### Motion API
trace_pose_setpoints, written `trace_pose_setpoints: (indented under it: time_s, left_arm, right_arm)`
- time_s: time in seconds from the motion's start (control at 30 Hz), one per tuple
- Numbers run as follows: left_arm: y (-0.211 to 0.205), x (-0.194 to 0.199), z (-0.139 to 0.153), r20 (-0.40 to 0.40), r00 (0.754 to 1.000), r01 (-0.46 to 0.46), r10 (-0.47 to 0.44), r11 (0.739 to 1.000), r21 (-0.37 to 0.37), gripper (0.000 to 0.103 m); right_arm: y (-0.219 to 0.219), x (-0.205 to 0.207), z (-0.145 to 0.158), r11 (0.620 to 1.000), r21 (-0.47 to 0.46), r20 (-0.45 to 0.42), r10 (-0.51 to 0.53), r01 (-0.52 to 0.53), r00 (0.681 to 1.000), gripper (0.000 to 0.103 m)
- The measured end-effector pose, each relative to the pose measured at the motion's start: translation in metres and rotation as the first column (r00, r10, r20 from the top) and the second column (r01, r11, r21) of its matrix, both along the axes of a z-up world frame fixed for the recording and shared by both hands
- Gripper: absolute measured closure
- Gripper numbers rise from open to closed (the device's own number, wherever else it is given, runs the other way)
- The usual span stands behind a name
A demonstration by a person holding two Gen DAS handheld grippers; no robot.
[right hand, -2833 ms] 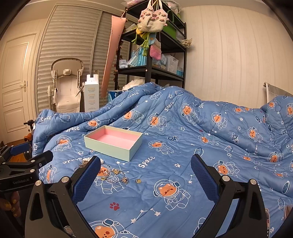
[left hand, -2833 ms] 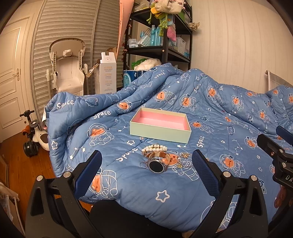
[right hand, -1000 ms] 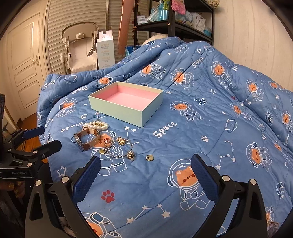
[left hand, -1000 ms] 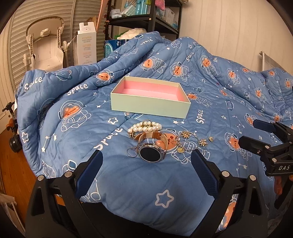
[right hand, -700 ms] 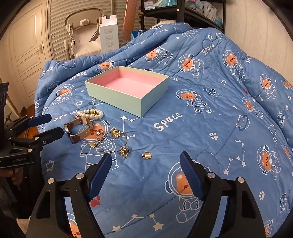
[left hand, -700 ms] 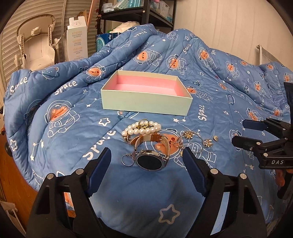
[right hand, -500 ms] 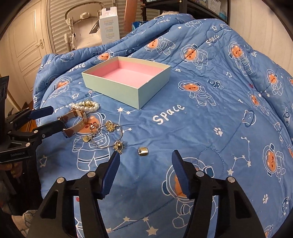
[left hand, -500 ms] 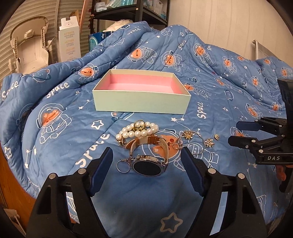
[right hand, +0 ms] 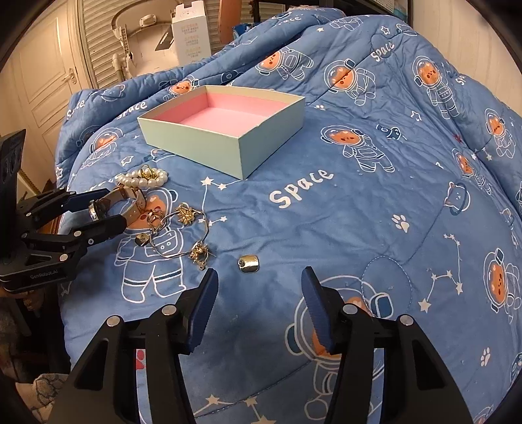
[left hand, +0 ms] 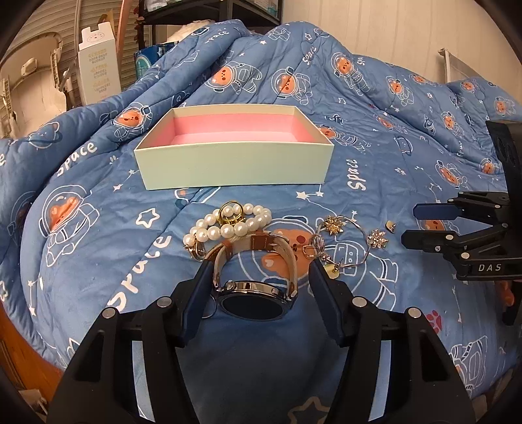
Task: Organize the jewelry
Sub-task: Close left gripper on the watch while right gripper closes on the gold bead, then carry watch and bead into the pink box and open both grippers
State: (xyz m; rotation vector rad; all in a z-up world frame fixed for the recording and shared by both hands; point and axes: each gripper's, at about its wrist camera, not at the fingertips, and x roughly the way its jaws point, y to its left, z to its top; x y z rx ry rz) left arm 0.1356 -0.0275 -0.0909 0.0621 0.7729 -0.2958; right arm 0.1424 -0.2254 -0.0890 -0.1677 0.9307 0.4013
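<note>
An open pale green box (left hand: 233, 164) with a pink inside sits on the blue quilt; it also shows in the right wrist view (right hand: 225, 130). In front of it lie a pearl bracelet (left hand: 228, 225), a watch (left hand: 251, 298) with a tan strap, a thin gold bangle with star charms (left hand: 355, 238) and a small gold ring (right hand: 248, 263). My left gripper (left hand: 256, 272) is open, with its fingers on either side of the watch; they do not press on it. My right gripper (right hand: 257, 287) is open and empty, just short of the gold ring.
The blue space-print quilt (right hand: 375, 202) covers the bed and rises in folds behind the box. A white carton (left hand: 98, 71) and a dark shelf unit (left hand: 208, 13) stand beyond the bed. The bed edge drops to wooden floor at the left.
Both grippers have moved forward and down toward the jewelry and have narrowed. The left one now straddles the watch. The right one is now close to the gold ring.
</note>
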Motion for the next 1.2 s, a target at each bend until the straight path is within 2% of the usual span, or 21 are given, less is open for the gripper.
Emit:
trace_pose_setpoints:
  time_s: [0.13,0.47,0.63,0.7,0.97,1.2]
  left_arm:
    - [0.000,-0.004,0.000,0.010,1.000,-0.013,0.013,1.000,-0.001,0.052]
    - [-0.003,-0.003,0.000,-0.006,1.000,-0.013,0.013,0.999,-0.050,0.053]
    - [-0.007,-0.004,0.002,-0.013,1.000,0.000,-0.001,0.997,-0.077,0.053]
    - [-0.007,-0.005,0.002,-0.015,1.000,-0.001,0.000,0.996,-0.089,0.053]
    - [-0.001,-0.012,0.010,-0.023,1.000,-0.013,0.010,0.988,-0.152,0.054]
    - [0.010,-0.015,0.026,-0.017,1.000,-0.022,0.019,0.979,-0.202,0.054]
  right_arm:
    - [0.003,0.004,-0.004,1.000,0.012,-0.017,0.010,-0.010,1.000,0.061]
    - [0.009,0.014,-0.013,1.000,0.026,-0.041,0.012,-0.011,0.999,0.071]
    - [0.010,0.014,-0.013,0.999,0.029,-0.045,0.019,-0.018,0.999,0.086]
    - [0.009,0.014,-0.013,0.999,0.033,-0.047,0.016,-0.014,0.999,0.089]
    - [0.008,0.014,-0.010,0.999,0.037,-0.056,0.013,-0.010,0.998,0.089]
    - [0.008,0.016,0.008,0.995,0.099,-0.082,0.029,-0.020,0.996,0.089]
